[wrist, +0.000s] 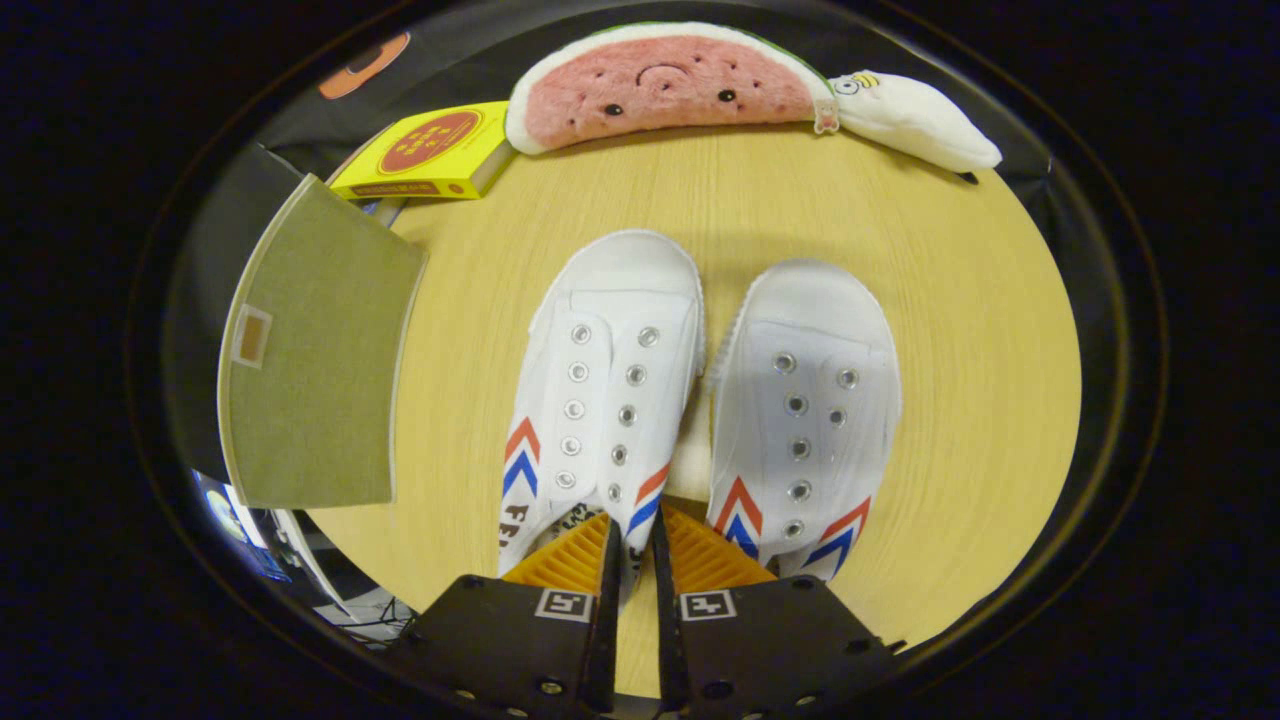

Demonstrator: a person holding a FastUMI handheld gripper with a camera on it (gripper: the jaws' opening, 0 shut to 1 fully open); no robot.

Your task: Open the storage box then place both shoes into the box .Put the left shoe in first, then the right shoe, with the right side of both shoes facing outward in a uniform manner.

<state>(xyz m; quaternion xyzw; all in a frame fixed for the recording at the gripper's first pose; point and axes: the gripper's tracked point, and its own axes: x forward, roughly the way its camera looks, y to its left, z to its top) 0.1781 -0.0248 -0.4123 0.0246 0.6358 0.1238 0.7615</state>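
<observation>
At about nine o'clock from the shoes, the storage box (310,350) sits at the left edge of the round wooden table (960,300), showing a flat olive-grey fabric panel with a small tan patch; whether that panel is a lid or a wall cannot be told, and nothing of the box's inside shows. At eleven o'clock, just beyond the box's far corner, lies a yellow carton (425,152) with a red oval print.

At the table's middle stand two white canvas shoes side by side, toes pointing to twelve o'clock and nearly touching along their inner sides. The left-hand shoe (605,390) and the right-hand shoe (805,400) both carry red and blue chevron stripes near the heel and rows of metal eyelets without laces.

At twelve o'clock, along the far rim, a watermelon-slice plush (665,85) lies on its side; a white plush (915,120) lies at one o'clock, touching its right end.

The gripper (632,535) sits at six o'clock with its fingers almost closed, only a thin slit between them. The tips meet at the inner heel edge of the left-hand shoe, between the two shoes; whether they pinch the fabric cannot be told.

Bare tabletop lies open from two to five o'clock, right of the shoes, and between the toes and the plush toys.
</observation>
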